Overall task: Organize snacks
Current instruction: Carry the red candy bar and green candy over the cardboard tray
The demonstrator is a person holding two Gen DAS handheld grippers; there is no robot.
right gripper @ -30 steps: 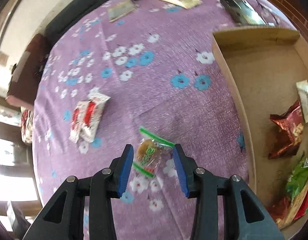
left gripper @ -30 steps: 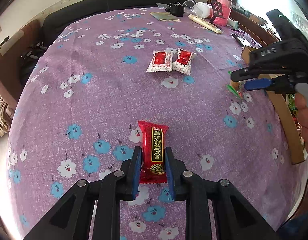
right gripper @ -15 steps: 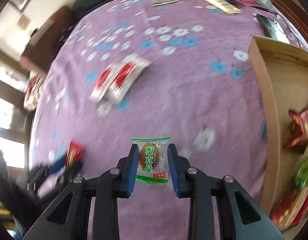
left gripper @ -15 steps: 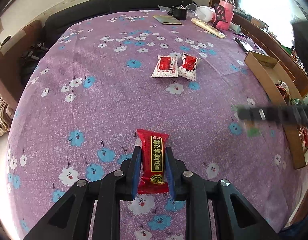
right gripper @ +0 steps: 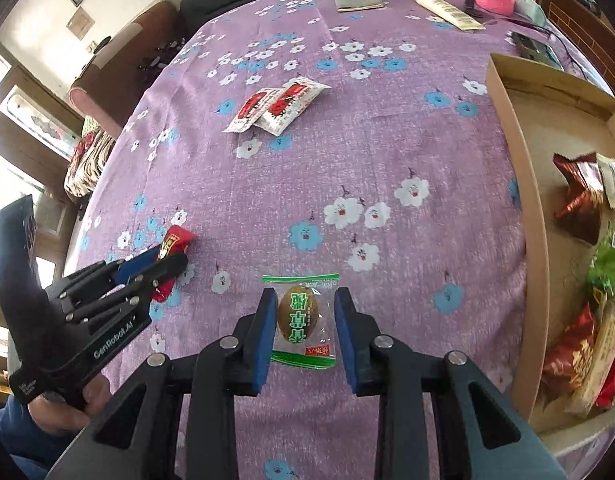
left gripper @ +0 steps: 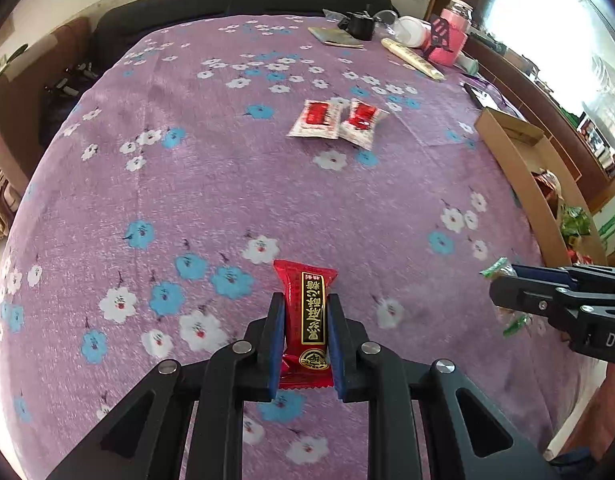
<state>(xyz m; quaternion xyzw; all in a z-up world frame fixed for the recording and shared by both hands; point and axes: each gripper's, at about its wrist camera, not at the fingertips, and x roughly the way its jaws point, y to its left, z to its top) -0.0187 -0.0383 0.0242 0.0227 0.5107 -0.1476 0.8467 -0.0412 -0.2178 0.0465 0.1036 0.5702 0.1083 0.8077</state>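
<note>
— Left wrist view: what has the left gripper (left gripper: 305, 330) got?
— Its fingers are clamped on a red candy bar (left gripper: 307, 322), near the tabletop's (left gripper: 211, 184) front edge.
— And the right gripper (right gripper: 305, 334)?
— Fingers apart, either side of a green-edged packet (right gripper: 303, 320); I can't tell if they touch it. Two red-and-white sachets (right gripper: 277, 108) lie mid-tabletop; the cardboard box (right gripper: 519, 184) at the right edge holds more snacks.

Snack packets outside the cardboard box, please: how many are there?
4: a red bar in the left gripper, a green packet between the right gripper fingers, two white packets mid-table.
</note>
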